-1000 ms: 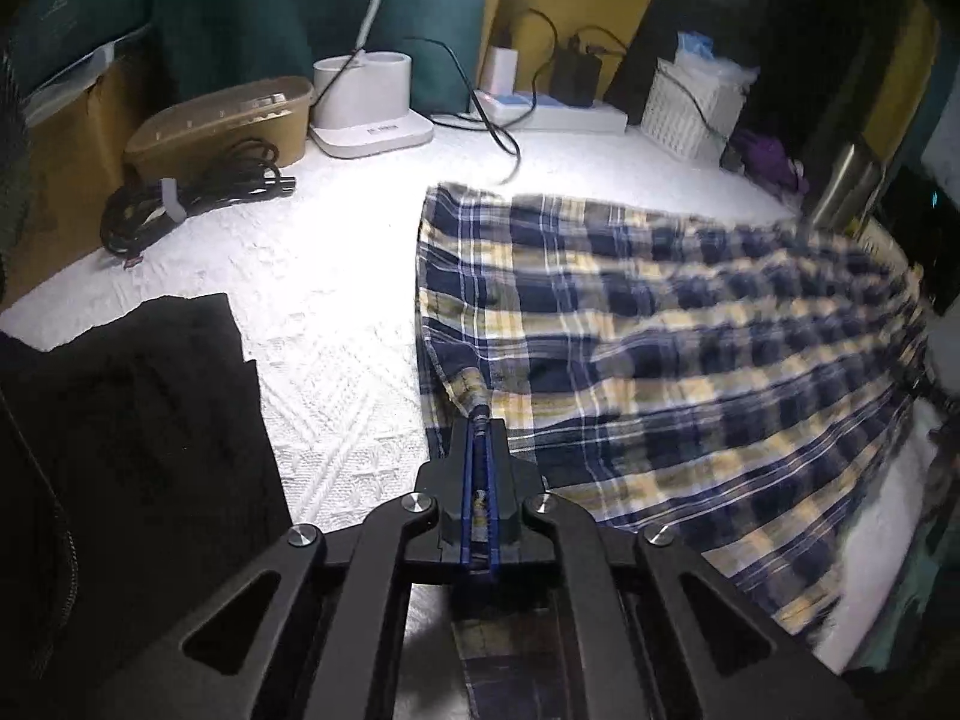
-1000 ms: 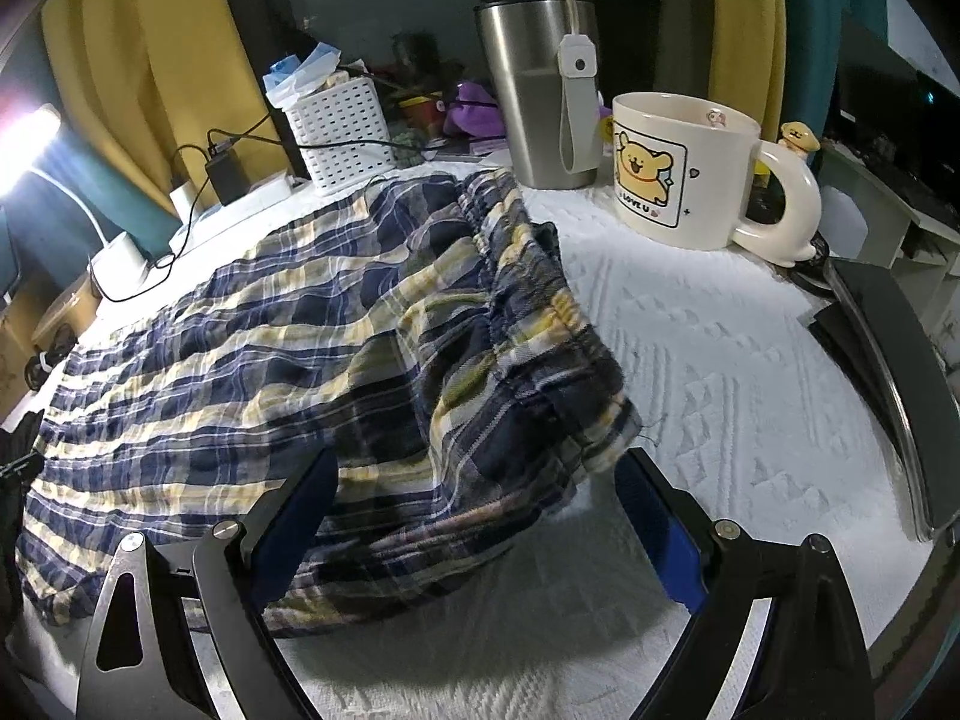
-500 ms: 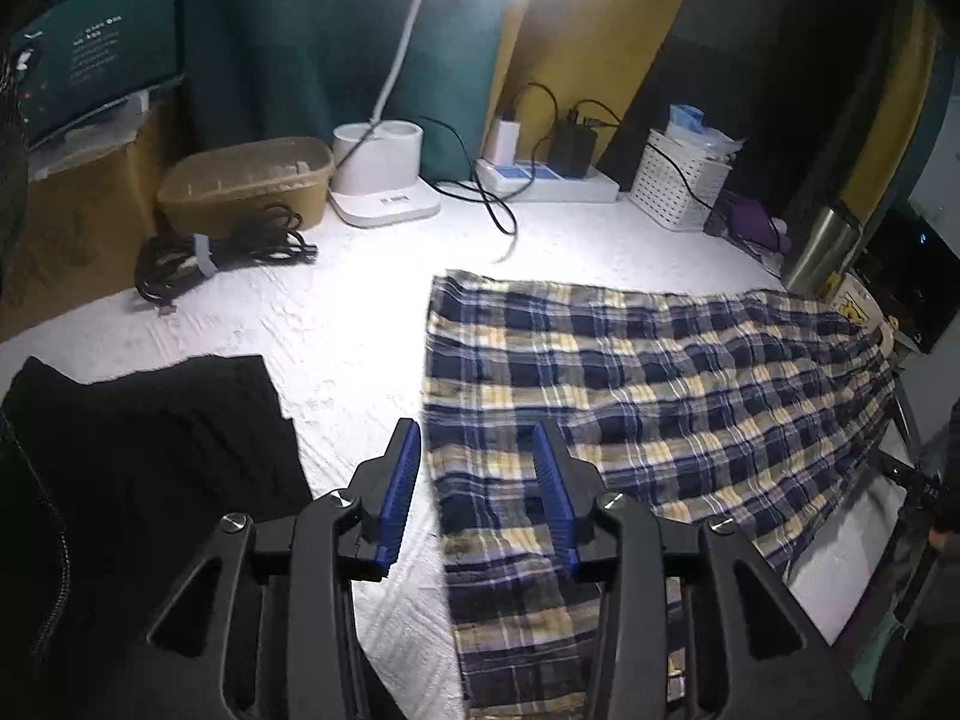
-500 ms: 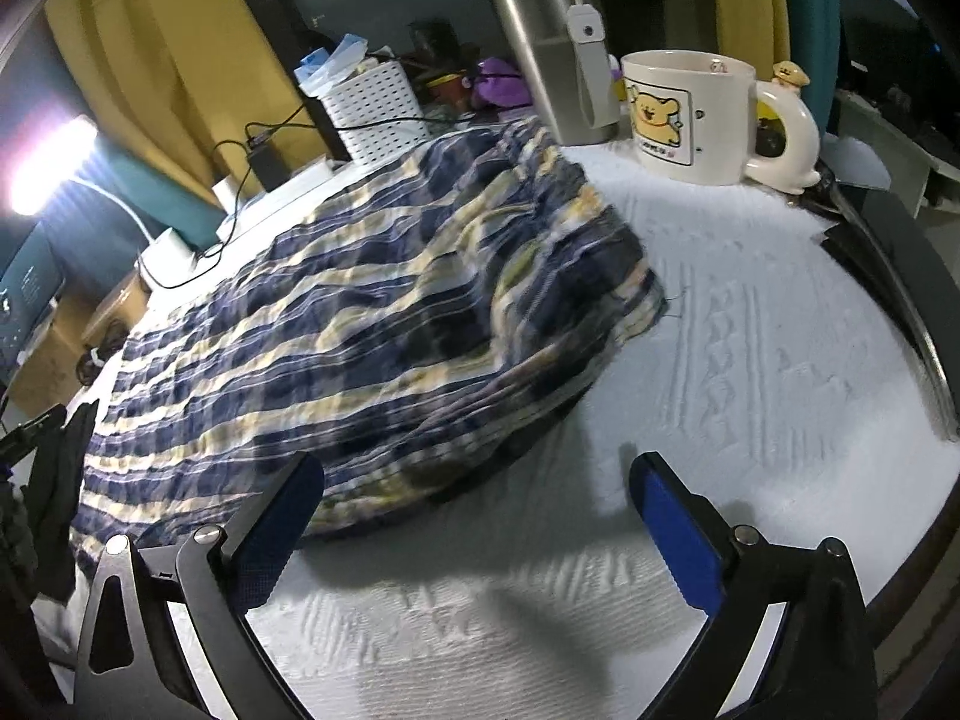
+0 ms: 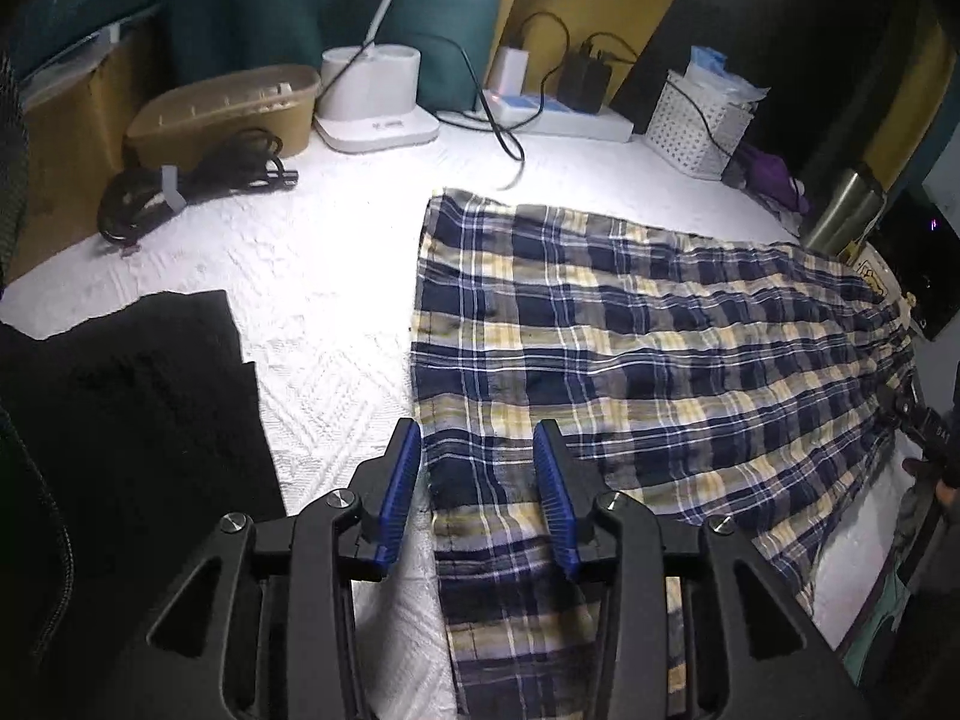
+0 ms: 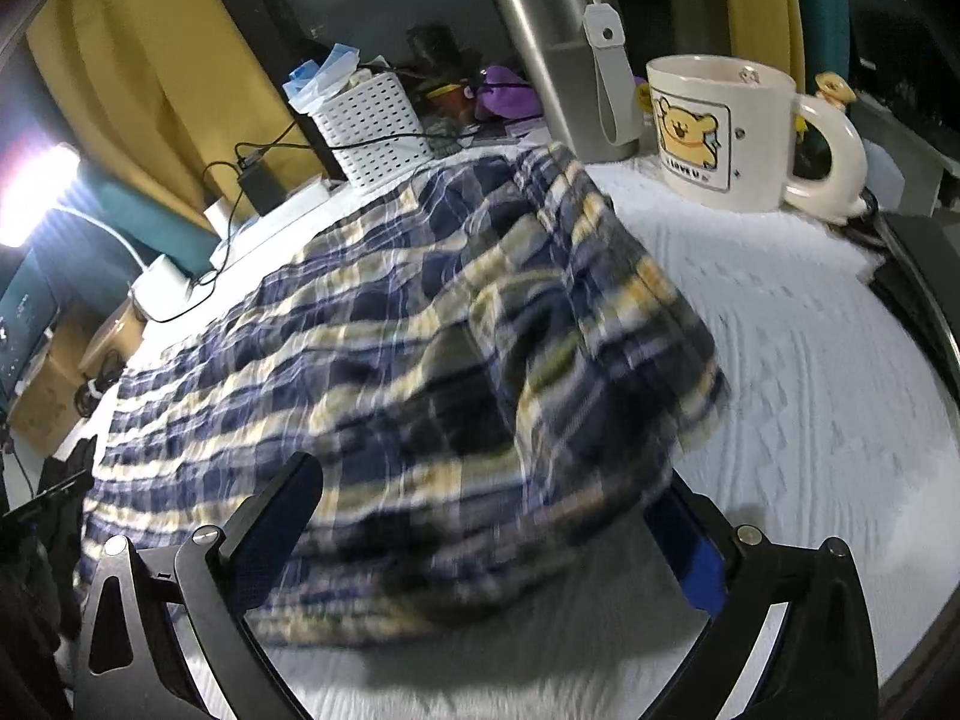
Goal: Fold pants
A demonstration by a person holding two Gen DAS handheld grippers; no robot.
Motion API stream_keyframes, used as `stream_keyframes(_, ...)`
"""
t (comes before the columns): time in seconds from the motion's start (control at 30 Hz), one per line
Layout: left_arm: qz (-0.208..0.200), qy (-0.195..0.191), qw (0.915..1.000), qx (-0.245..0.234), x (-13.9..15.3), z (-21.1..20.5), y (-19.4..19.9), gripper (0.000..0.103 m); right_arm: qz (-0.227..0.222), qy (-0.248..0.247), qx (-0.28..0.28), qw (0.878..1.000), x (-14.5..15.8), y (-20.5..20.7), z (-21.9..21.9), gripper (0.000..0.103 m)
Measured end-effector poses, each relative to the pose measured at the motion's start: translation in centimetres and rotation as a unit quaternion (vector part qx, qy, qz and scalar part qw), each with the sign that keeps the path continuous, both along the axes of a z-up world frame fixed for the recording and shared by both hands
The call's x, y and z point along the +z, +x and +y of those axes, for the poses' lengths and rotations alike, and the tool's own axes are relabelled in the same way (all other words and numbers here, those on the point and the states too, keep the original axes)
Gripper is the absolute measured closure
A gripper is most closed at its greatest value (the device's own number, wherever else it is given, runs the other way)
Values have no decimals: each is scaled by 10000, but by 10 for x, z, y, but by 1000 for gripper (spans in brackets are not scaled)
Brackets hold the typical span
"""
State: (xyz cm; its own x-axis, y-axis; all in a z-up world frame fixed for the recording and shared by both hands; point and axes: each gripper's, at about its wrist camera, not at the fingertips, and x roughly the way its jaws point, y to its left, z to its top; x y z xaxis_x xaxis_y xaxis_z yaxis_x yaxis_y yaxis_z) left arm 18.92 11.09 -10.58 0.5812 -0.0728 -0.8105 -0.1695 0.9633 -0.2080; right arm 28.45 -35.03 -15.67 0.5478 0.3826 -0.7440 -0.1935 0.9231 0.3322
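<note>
The navy and yellow plaid pants [image 5: 630, 348] lie lengthwise on a white textured cloth [image 5: 312, 276]. My left gripper [image 5: 477, 429] is open above the hem end. The hem's near corner lies flat under the gap between its blue pads [image 5: 399, 492], and neither pad presses on it. In the blurred right wrist view, the waist end of the pants [image 6: 480, 312] is humped up. My right gripper [image 6: 486, 480] stands wide open around that hump. Its right finger is partly hidden behind the cloth.
A black garment [image 5: 120, 420] lies left of the hem. A cable bundle [image 5: 180, 192], tan box [image 5: 222, 114], lamp base [image 5: 375, 96], power strip [image 5: 558, 114] and white basket [image 5: 696, 126] line the back. A steel tumbler [image 6: 558, 54] and bear mug [image 6: 720, 132] stand behind the waist.
My left gripper was shut on the hem corner. It has opened and the corner now lies flat. My right gripper drew back, then came in over the waist end.
</note>
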Motion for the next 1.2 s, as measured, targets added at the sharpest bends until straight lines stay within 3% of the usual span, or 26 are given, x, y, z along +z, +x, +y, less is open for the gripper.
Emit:
stream_keyframes(0.37, 146, 61, 9999, -54, -11, 1, 23, 65, -62, 262, -33, 9996, -1, 36, 9, 0)
stream_keyframes(0.6, 143, 173, 9997, -131, -12, 1, 35, 64, -52, 816, -139, 9966, -4, 57, 0, 1)
stream_keyframes(0.63, 141, 166, 9997, -125, -12, 1, 36, 64, -54, 828, -159, 9964, -4, 58, 0, 3)
stream_keyframes(0.7, 135, 154, 9997, -118, -12, 2, 37, 64, -59, 765, -222, 9968, -4, 59, -1, 18)
stream_keyframes(0.73, 134, 149, 9997, -114, -12, 3, 37, 65, -17, 796, -246, 9965, -5, 59, -2, 40)
stream_keyframes(0.77, 136, 141, 9997, -108, -13, 3, 37, 65, 75, 824, -257, 9962, -9, 61, -3, 73)
stream_keyframes(0.8, 138, 137, 9998, -98, -12, 3, 37, 65, 153, 864, -254, 9958, -11, 62, -4, 78)
stream_keyframes(1.2, -130, 61, 9998, -126, 4, 2, 22, 65, -234, 644, -154, 9975, 17, 41, 4, 85)
